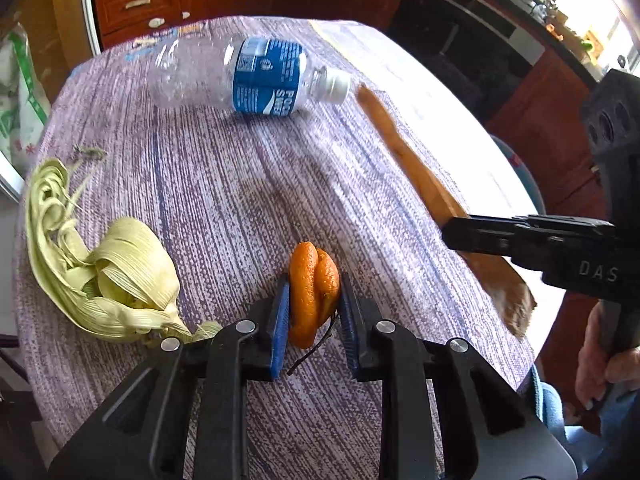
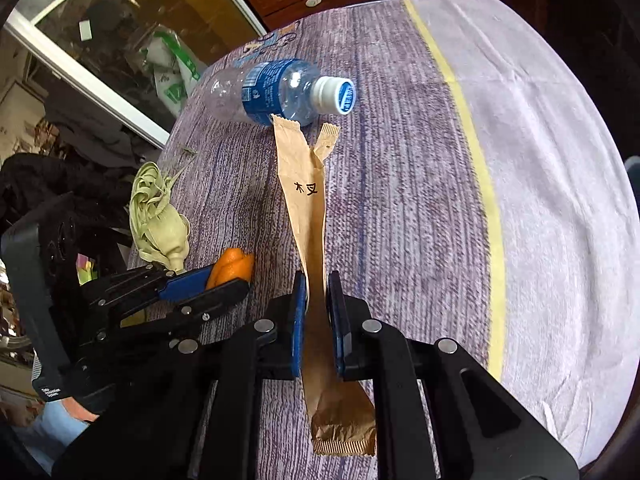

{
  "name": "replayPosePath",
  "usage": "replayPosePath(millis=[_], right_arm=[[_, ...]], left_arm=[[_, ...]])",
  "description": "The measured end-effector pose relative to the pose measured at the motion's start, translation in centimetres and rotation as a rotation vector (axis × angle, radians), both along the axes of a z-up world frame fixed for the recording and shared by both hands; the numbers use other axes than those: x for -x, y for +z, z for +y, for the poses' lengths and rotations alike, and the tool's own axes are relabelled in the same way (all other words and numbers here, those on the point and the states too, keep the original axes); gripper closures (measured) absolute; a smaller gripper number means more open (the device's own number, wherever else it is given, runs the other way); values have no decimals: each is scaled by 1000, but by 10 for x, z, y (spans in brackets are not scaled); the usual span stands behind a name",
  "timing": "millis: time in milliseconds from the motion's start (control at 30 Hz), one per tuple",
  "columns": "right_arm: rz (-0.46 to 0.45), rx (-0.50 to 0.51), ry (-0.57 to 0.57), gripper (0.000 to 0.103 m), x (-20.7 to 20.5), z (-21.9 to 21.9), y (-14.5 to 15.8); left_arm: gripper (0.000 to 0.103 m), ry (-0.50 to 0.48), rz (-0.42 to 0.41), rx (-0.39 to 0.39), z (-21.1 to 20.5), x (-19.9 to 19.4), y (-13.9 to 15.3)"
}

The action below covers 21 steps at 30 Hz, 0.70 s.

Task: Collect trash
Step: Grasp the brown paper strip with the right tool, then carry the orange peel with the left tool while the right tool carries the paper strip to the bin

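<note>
Leftmost, the corn husk [image 1: 108, 280] lies loose on the tablecloth [image 1: 240, 184]. Your left gripper [image 1: 314, 308] is clamped on the orange peel [image 1: 314, 292], your right gripper [image 2: 318, 320] pinches the paper sleeve [image 2: 306, 200] mid-length, both seemingly ready for carrying off. The plastic bottle [image 1: 244, 76] waits beyond.

Orange peel [image 1: 314, 292] and paper sleeve [image 2: 310, 232] are pinched; bottle [image 1: 244, 76] lies sideways, corn husk [image 1: 108, 276] loose.
</note>
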State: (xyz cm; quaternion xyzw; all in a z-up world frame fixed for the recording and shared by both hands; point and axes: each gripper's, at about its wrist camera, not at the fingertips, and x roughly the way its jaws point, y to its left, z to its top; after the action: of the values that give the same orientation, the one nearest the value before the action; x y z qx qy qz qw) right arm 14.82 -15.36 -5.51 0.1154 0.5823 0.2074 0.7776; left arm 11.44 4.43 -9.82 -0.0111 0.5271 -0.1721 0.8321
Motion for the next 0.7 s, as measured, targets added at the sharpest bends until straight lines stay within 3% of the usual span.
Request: replayPosePath(millis=[367,700], right_arm=[[-42,-113,-166,91,15,-89,17],[-74,-165,-331,90,30,-188,15]], left_arm=[[79,-90,-80,-96,-67,-5,49],[79,-264,-71,-158,-181,-20,53]])
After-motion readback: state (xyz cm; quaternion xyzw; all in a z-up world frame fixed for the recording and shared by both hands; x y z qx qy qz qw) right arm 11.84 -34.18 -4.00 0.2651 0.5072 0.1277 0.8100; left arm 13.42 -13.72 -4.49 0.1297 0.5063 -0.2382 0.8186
